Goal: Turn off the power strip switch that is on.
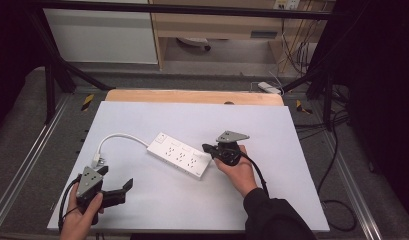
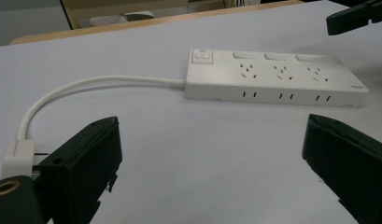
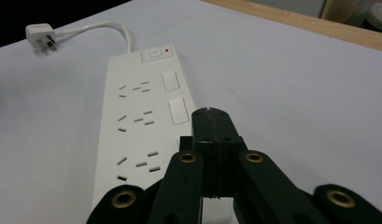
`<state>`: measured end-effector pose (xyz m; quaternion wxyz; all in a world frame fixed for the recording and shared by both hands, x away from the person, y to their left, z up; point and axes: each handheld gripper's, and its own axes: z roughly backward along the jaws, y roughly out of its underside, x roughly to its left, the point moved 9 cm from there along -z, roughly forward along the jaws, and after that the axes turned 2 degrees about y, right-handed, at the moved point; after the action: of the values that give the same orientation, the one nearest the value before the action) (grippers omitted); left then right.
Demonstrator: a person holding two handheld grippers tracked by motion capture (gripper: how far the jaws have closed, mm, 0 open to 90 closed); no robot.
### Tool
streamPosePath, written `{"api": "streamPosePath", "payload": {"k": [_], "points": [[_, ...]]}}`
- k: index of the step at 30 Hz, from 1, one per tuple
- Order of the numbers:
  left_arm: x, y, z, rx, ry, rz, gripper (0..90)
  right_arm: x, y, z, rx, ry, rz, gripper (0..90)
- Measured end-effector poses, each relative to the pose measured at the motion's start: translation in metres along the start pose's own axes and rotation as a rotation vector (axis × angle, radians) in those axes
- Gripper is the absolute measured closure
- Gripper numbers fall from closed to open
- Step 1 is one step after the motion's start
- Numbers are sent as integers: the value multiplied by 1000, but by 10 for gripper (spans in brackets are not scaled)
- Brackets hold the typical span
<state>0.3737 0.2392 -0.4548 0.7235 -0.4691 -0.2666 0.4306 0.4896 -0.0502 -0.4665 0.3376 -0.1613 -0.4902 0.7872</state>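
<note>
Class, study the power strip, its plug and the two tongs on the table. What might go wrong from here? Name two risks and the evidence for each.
1. The right tongs, shut, hover over one end of the power strip; pressing there might tip or slide it on the smooth white table.
2. The plug lies beside a jaw of the open left tongs; a careless move may knock it and tug the cord.

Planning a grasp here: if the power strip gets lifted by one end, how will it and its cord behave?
The power strip looks like a rigid plastic bar, so it should lift without bending. Its flat, smooth casing may slip in the jaws. The white cord curves loosely, so it likely trails limp, dragging the plug.
</note>
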Motion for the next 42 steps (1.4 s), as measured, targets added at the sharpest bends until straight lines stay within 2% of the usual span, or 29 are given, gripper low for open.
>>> {"api": "streamPosePath", "payload": {"k": [9, 22, 24, 30, 38, 42], "points": [[0, 0, 0, 3, 0, 0, 47, -5, -8, 9, -23, 5, -22, 891], [0, 1, 0, 4, 2, 1, 47, -13, -16, 22, -33, 18, -39, 731], [0, 1, 0, 5, 2, 1, 47, -14, -17, 25, -36, 18, -46, 680], [0, 1, 0, 5, 2, 0, 47, -21, -21, 31, -43, 39, -84, 443], [0, 1, 0, 6, 0, 1, 47, -31, -28, 42, -57, 72, -104, 250], [0, 1, 0, 5, -1, -1, 47, -35, -33, 49, -67, 96, -96, 156]]}}
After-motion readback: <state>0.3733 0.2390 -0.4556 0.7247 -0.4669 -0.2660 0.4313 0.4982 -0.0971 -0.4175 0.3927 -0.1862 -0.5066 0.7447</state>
